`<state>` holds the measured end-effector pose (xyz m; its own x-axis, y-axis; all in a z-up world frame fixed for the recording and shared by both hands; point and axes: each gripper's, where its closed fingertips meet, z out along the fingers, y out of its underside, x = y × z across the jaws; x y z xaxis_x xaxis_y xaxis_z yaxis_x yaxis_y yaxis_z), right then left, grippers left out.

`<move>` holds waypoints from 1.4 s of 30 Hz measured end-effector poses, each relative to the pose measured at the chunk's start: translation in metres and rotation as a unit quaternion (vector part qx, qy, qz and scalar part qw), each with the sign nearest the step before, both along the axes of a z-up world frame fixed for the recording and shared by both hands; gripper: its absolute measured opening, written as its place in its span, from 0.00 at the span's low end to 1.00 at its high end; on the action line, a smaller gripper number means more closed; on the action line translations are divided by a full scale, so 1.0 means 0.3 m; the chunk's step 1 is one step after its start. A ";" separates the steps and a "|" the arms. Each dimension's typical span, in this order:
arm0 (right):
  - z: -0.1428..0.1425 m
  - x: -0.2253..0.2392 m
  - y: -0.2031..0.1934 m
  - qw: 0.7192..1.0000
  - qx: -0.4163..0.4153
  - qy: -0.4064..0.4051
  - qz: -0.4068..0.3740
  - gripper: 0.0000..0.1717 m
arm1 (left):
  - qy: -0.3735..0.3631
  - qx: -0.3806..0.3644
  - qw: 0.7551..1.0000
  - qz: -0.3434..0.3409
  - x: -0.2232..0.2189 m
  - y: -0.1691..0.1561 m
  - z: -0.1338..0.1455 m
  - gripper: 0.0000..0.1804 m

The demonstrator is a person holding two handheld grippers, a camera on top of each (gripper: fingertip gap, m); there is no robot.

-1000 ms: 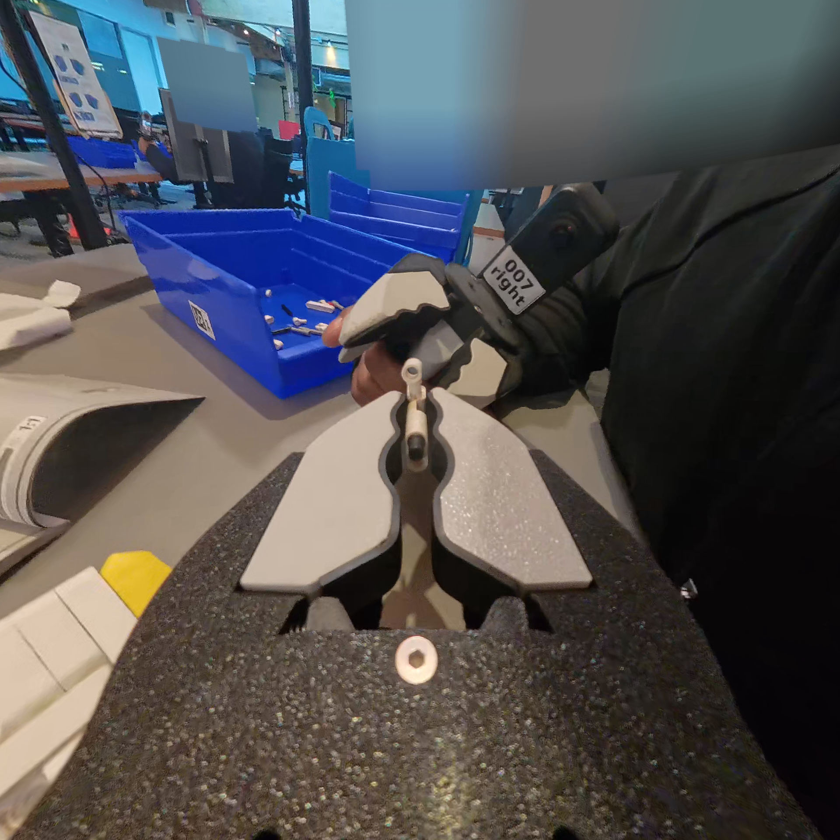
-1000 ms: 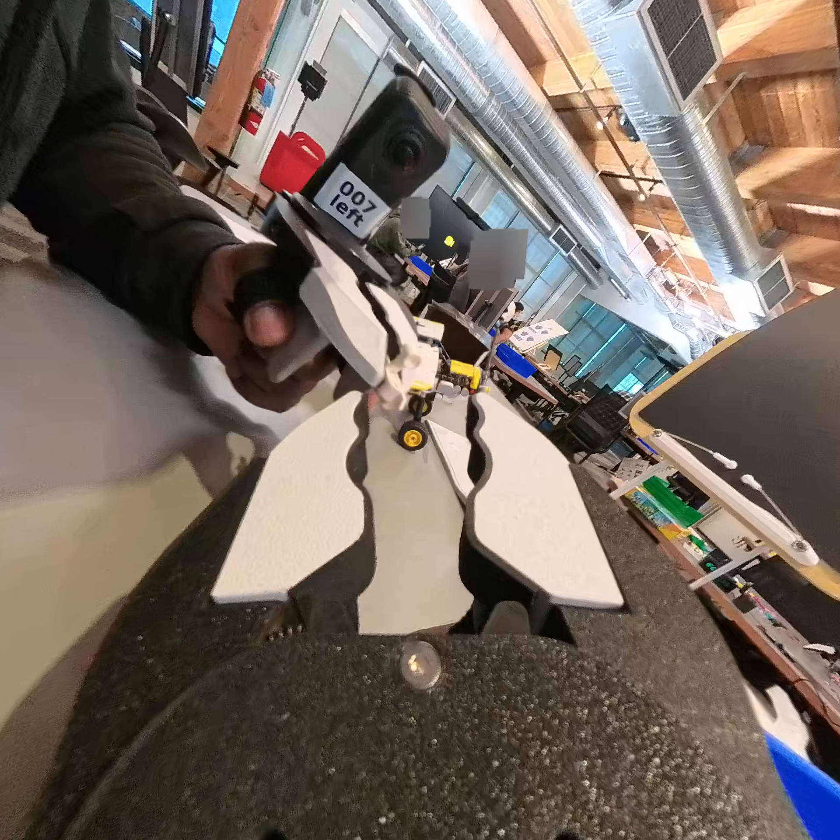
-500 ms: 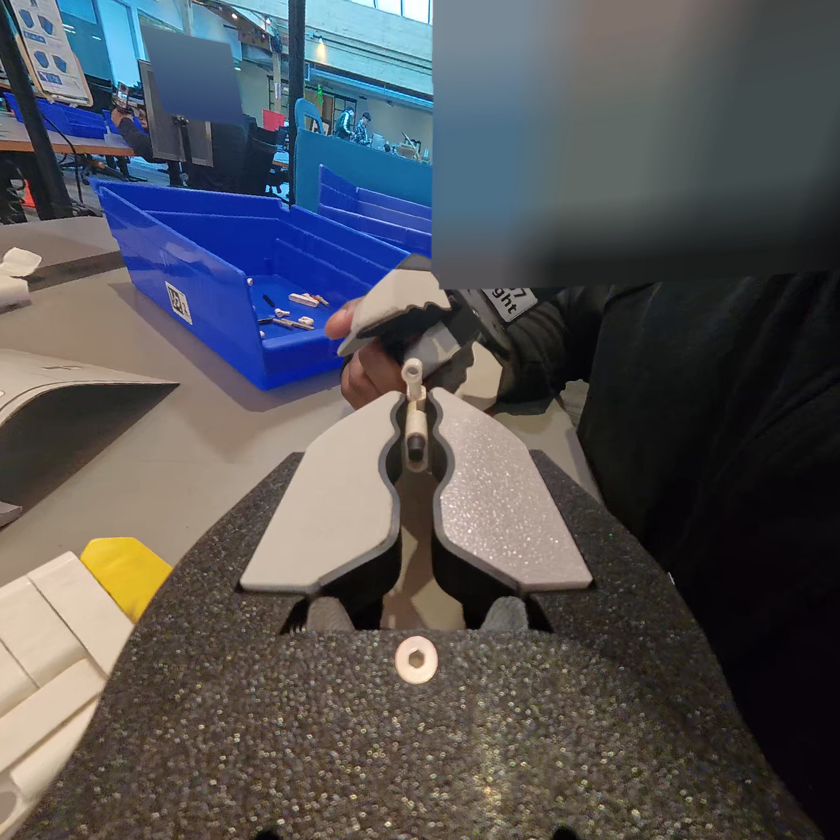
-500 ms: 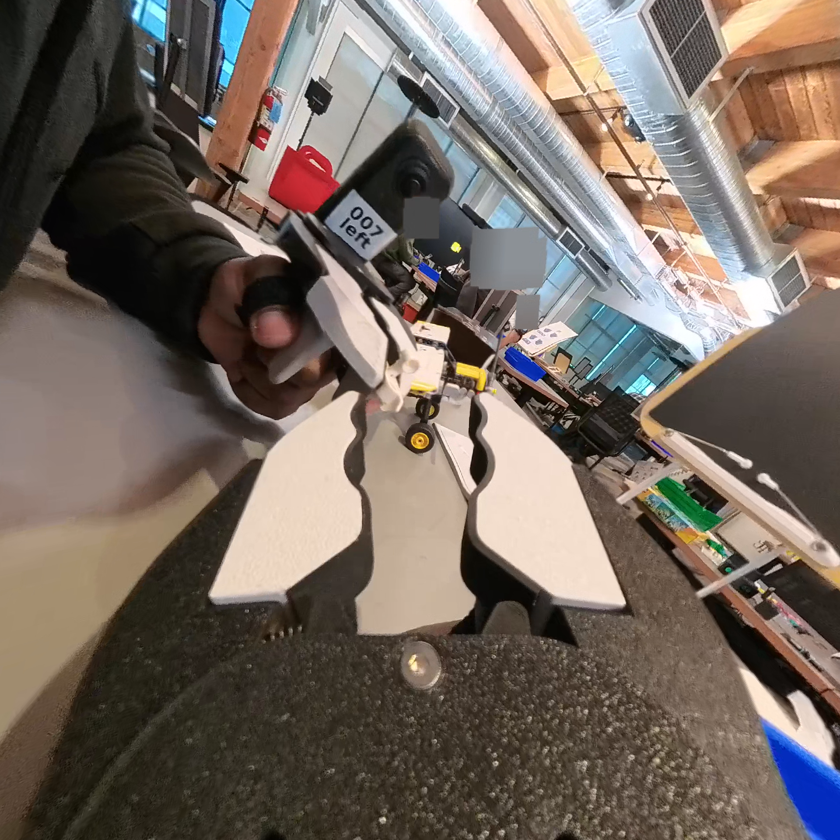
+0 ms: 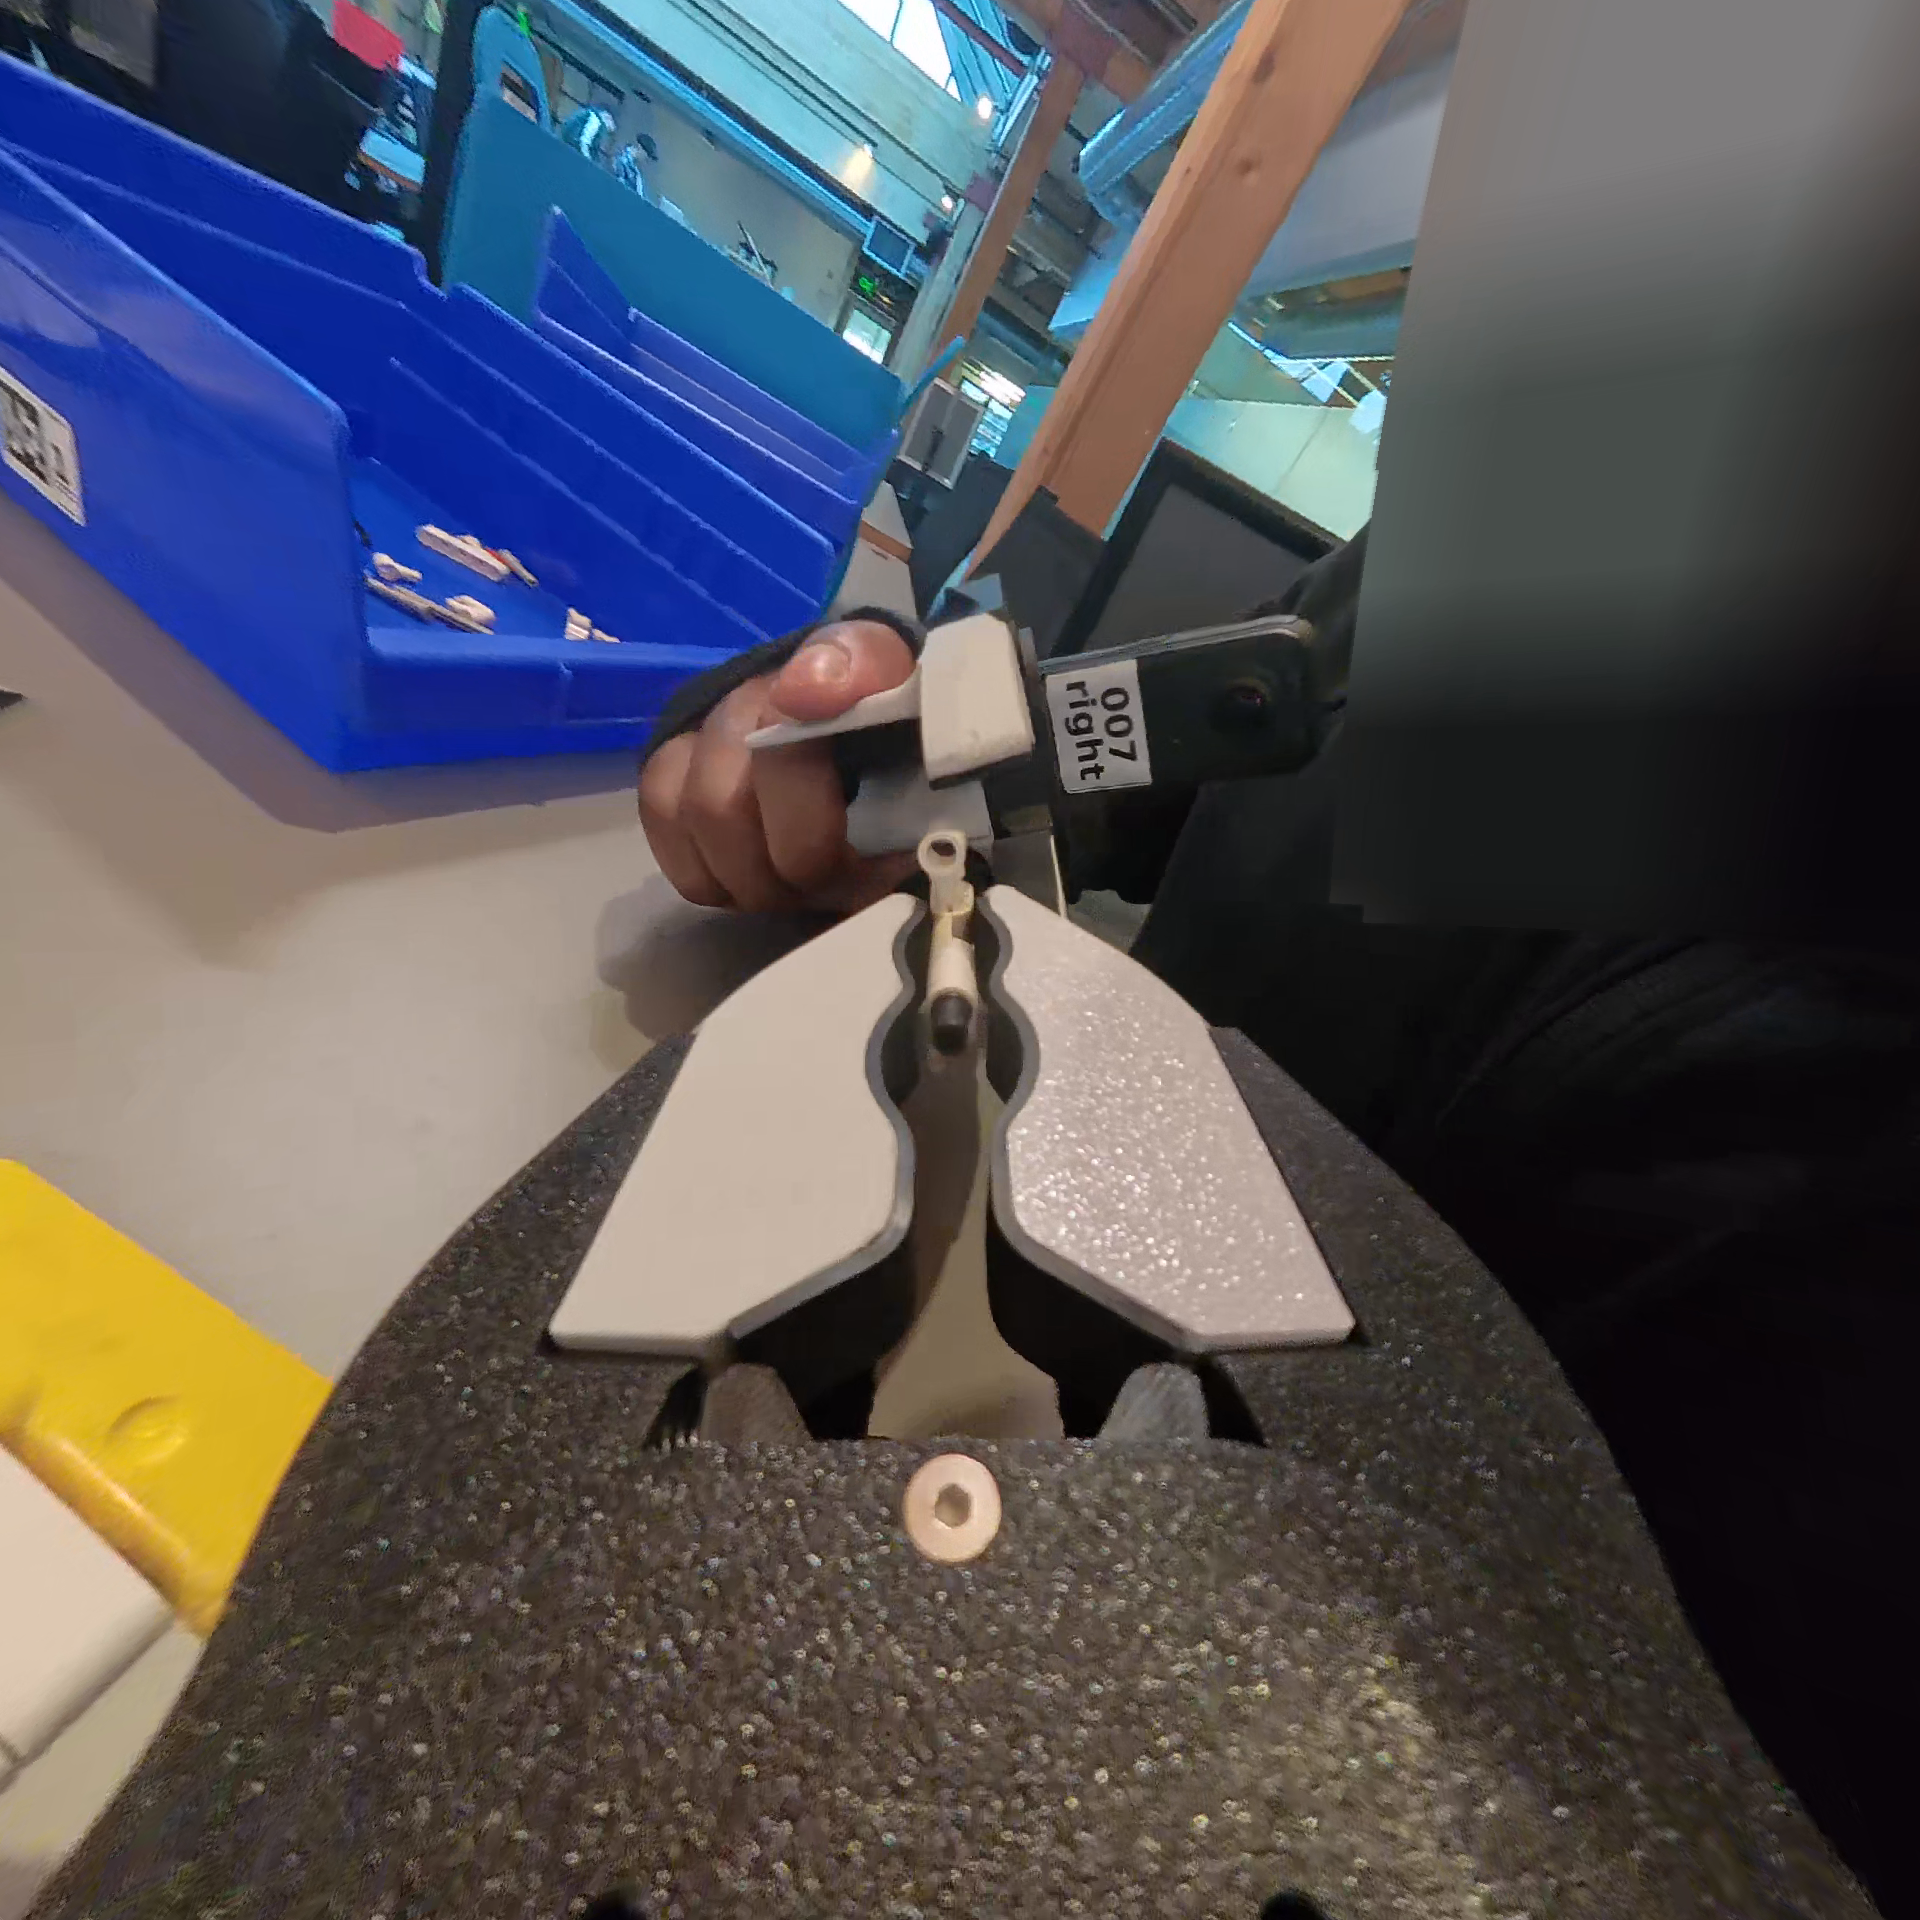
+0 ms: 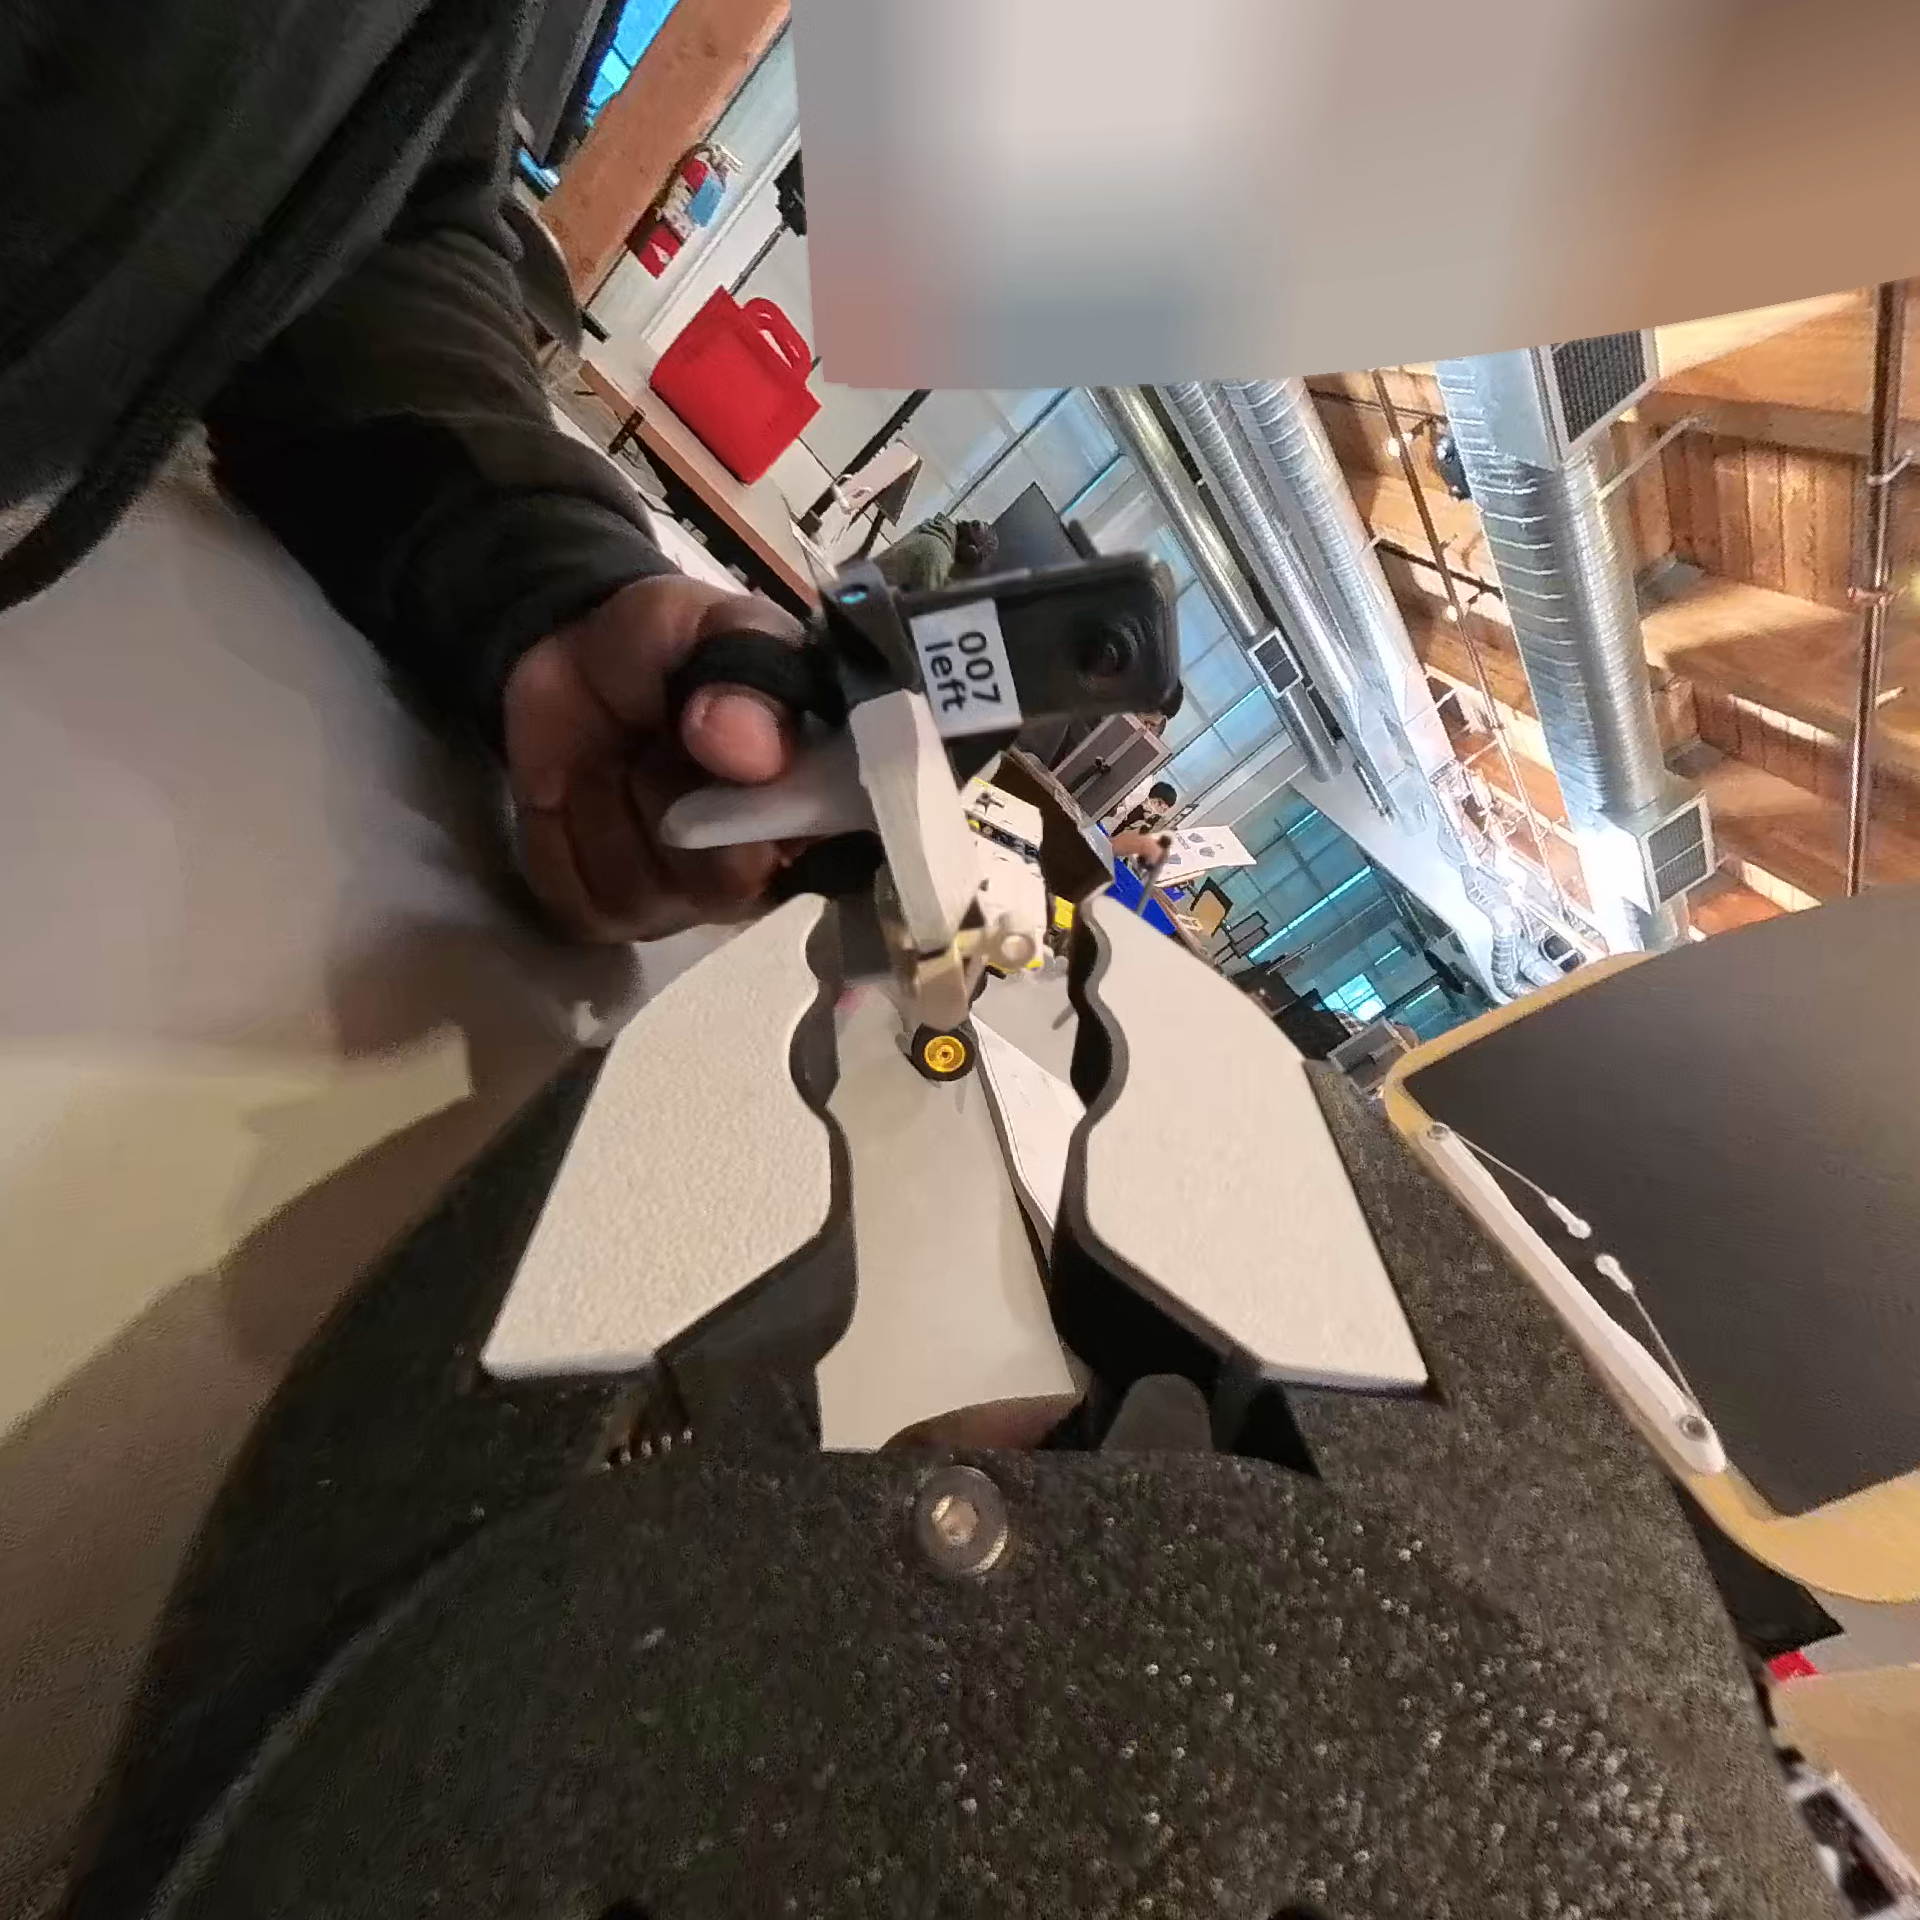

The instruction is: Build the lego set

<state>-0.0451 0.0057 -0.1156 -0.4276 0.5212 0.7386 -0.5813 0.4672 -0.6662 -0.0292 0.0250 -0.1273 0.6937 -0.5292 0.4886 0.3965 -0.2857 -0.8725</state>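
Since a second ago the right gripper (image 5: 914, 831) has rolled sideways, jaws apart and bare. Left gripper (image 5: 948, 914) stays clenched on one cream pin (image 5: 948, 940), above the counter (image 5: 260, 987). One blue bin (image 5: 312, 468).

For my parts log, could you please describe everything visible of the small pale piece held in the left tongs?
The small pale piece is a slim, cream-coloured rod of plastic-looking material, with a ring-shaped eyelet at its far end and a short black tip at its near end. It lies lengthwise along the left tongs, pinched between their tips, the eyelet poking out beyond them. Only the fingertips touch it.
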 end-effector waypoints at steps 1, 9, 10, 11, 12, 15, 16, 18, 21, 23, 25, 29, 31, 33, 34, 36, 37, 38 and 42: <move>-0.003 0.002 -0.004 1.000 0.002 -0.001 0.001 0.24 | -0.003 -0.002 1.000 -0.008 0.005 -0.002 -0.002 0.04; -0.011 0.015 -0.012 1.000 0.008 -0.004 0.013 0.14 | -0.002 -0.012 0.999 -0.041 0.036 -0.012 -0.014 0.04; -0.013 0.019 -0.015 1.000 0.010 -0.005 0.017 0.14 | 0.001 -0.013 0.999 -0.044 0.040 -0.014 -0.015 0.04; -0.014 0.023 -0.017 1.000 0.011 -0.007 0.023 0.14 | 0.006 -0.014 0.999 -0.046 0.044 -0.016 -0.017 0.04; -0.015 0.025 -0.017 1.000 0.010 -0.010 0.027 0.14 | 0.008 -0.013 0.999 -0.045 0.045 -0.015 -0.017 0.04; -0.016 0.025 -0.018 0.999 0.009 -0.014 0.029 0.14 | -0.001 -0.020 0.999 -0.047 0.043 -0.014 -0.018 0.04; -0.017 0.025 -0.018 0.999 0.011 -0.014 0.029 0.13 | -0.004 -0.024 0.999 -0.048 0.043 -0.014 -0.020 0.04; -0.022 0.024 -0.019 0.999 0.015 -0.017 0.028 0.12 | -0.009 -0.029 0.998 -0.046 0.040 -0.012 -0.022 0.04; -0.024 0.023 -0.019 0.999 0.017 -0.021 0.027 0.10 | -0.018 -0.030 0.998 -0.044 0.038 -0.011 -0.019 0.04; -0.024 0.022 -0.019 0.999 0.019 -0.023 0.026 0.10 | -0.021 -0.029 0.998 -0.043 0.038 -0.011 -0.018 0.04; -0.027 0.020 -0.016 0.999 0.021 -0.027 0.024 0.10 | -0.018 -0.029 0.999 -0.041 0.035 -0.009 -0.020 0.04; -0.030 0.015 -0.008 0.999 0.017 -0.032 0.023 0.10 | -0.018 -0.033 0.999 -0.036 0.030 -0.003 -0.021 0.04; -0.029 0.018 -0.009 0.999 0.017 -0.028 0.024 0.10 | -0.017 -0.033 0.998 -0.040 0.029 -0.007 -0.020 0.05; -0.028 0.017 -0.005 0.999 0.014 -0.028 0.022 0.10 | -0.014 -0.031 0.999 -0.040 0.022 -0.010 -0.018 0.06; -0.028 0.016 -0.003 0.999 0.012 -0.028 0.022 0.10 | -0.013 -0.032 0.999 -0.041 0.020 -0.011 -0.017 0.06; -0.029 0.015 -0.001 0.999 0.010 -0.029 0.022 0.10 | -0.013 -0.033 0.998 -0.042 0.017 -0.013 -0.018 0.06; -0.030 0.016 -0.001 0.999 0.010 -0.030 0.024 0.10 | -0.012 -0.034 0.998 -0.043 0.018 -0.013 -0.019 0.06; -0.031 0.017 -0.002 0.999 0.010 -0.030 0.025 0.10 | -0.012 -0.034 0.998 -0.043 0.018 -0.013 -0.020 0.06; -0.034 0.013 0.001 0.999 0.008 -0.031 0.021 0.10 | -0.013 -0.036 0.999 -0.039 0.017 -0.011 -0.021 0.04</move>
<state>-0.0411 0.0060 -0.1258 -0.4938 0.4898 0.7185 -0.5584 0.4548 -0.6938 -0.0240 0.0216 -0.1336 0.6378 -0.5445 0.5447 0.3934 -0.3776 -0.8382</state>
